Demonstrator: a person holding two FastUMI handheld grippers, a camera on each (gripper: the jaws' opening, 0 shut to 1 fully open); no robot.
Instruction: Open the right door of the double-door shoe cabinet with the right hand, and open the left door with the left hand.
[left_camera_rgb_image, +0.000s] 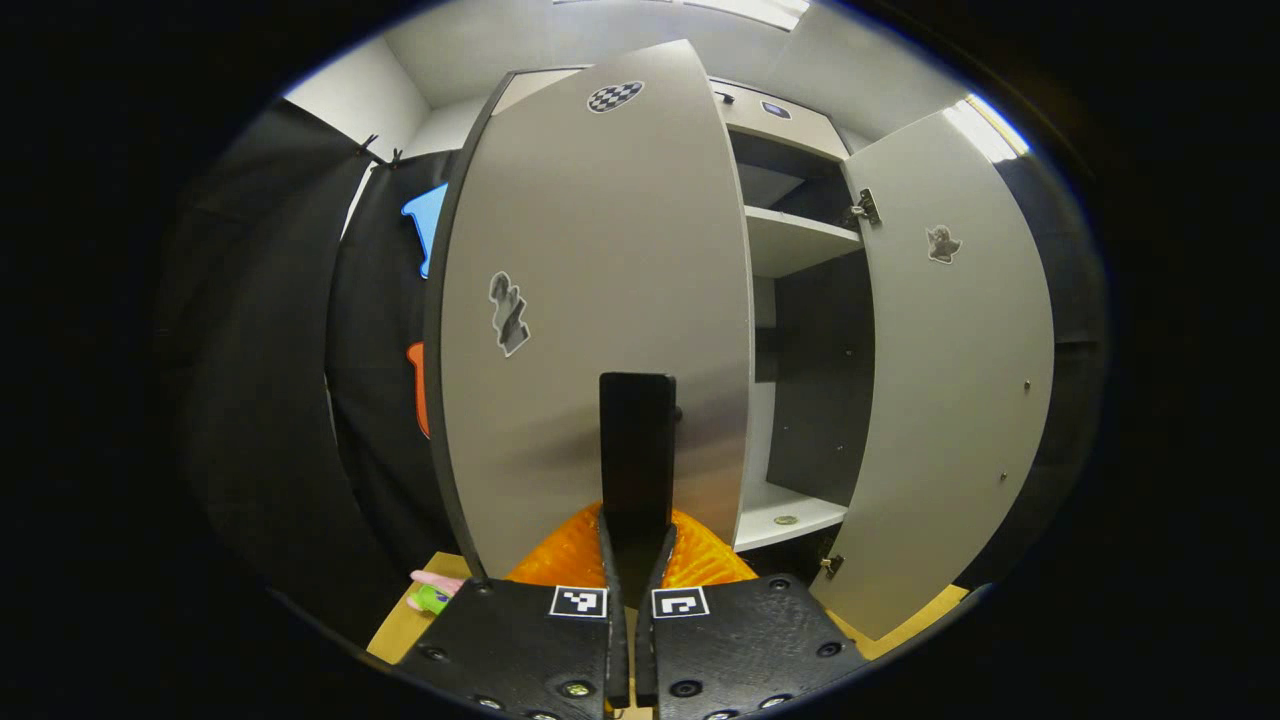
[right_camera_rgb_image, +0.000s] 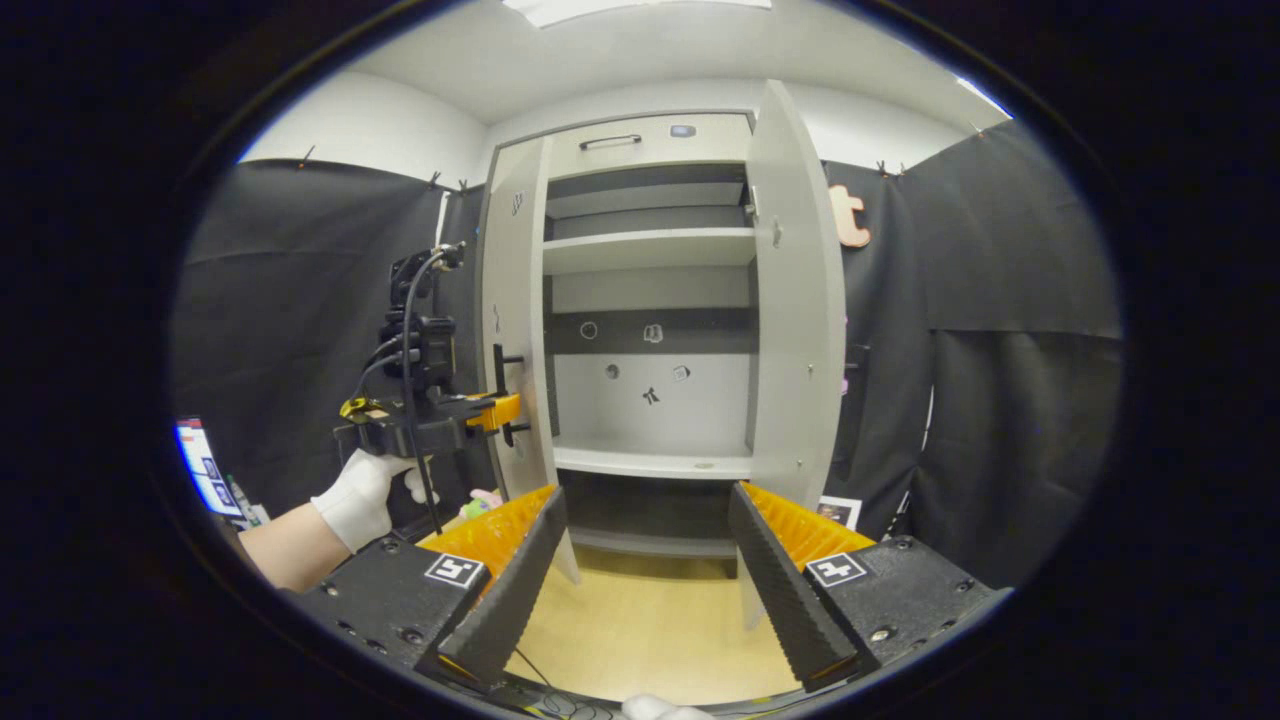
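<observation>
The grey shoe cabinet (right_camera_rgb_image: 650, 250) stands with both doors swung out. In the left gripper view the left door (left_camera_rgb_image: 590, 300) is close in front. Its dark upright handle (left_camera_rgb_image: 637, 430) sits between my left gripper's (left_camera_rgb_image: 637, 540) fingers, which press on it. The right door (left_camera_rgb_image: 960, 380) hangs wide open farther right. In the right gripper view my right gripper (right_camera_rgb_image: 650, 580) is open, holds nothing, and is low in front of the cabinet, apart from the right door (right_camera_rgb_image: 795, 300). A gloved hand (right_camera_rgb_image: 360, 500) holds the left gripper (right_camera_rgb_image: 440, 410) at the left door's handle (right_camera_rgb_image: 500, 385).
Bare shelves (right_camera_rgb_image: 650, 250) show inside, with a small round thing (left_camera_rgb_image: 786, 520) on the lower one. A top drawer with a handle (right_camera_rgb_image: 610, 141) is shut. A pink and green toy (left_camera_rgb_image: 432, 592) lies on the wooden floor (right_camera_rgb_image: 650, 620). A screen (right_camera_rgb_image: 205, 470) glows at the left.
</observation>
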